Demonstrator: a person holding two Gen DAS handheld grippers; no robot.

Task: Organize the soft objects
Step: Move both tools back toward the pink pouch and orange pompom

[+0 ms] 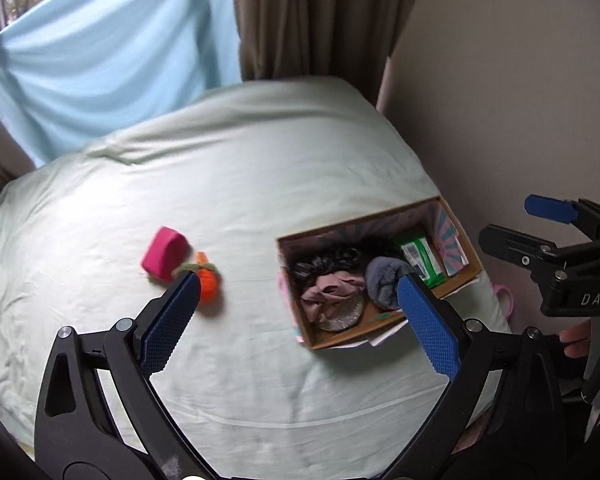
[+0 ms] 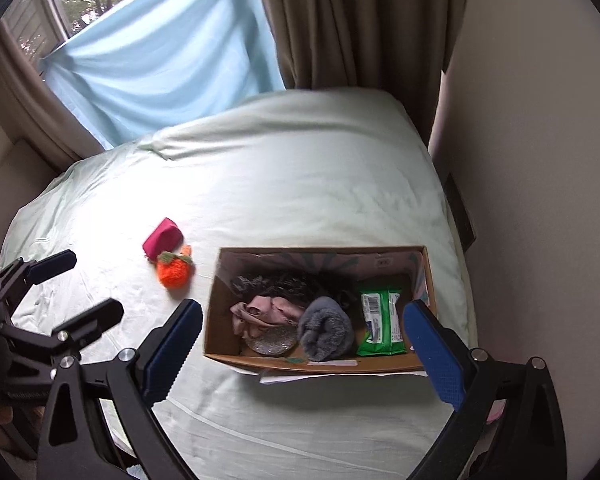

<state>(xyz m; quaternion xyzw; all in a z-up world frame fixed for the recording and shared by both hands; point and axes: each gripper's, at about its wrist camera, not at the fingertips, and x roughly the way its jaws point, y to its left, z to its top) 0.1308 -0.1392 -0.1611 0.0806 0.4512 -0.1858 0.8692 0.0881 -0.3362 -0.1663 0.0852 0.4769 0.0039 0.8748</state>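
Observation:
A cardboard box stands on the pale green bed. It holds a grey rolled sock, a pink cloth, a dark fabric, a silver pad and a green wipes pack. The box also shows in the left wrist view. An orange knitted toy and a magenta pouch lie left of the box; in the left wrist view the toy touches the pouch. My left gripper is open and empty above the bed. My right gripper is open and empty above the box.
A wall runs along the bed's right side. Brown curtains and a light blue sheet hang behind the bed. The bed has bare cover beyond the box. A pink item pokes out by the wall.

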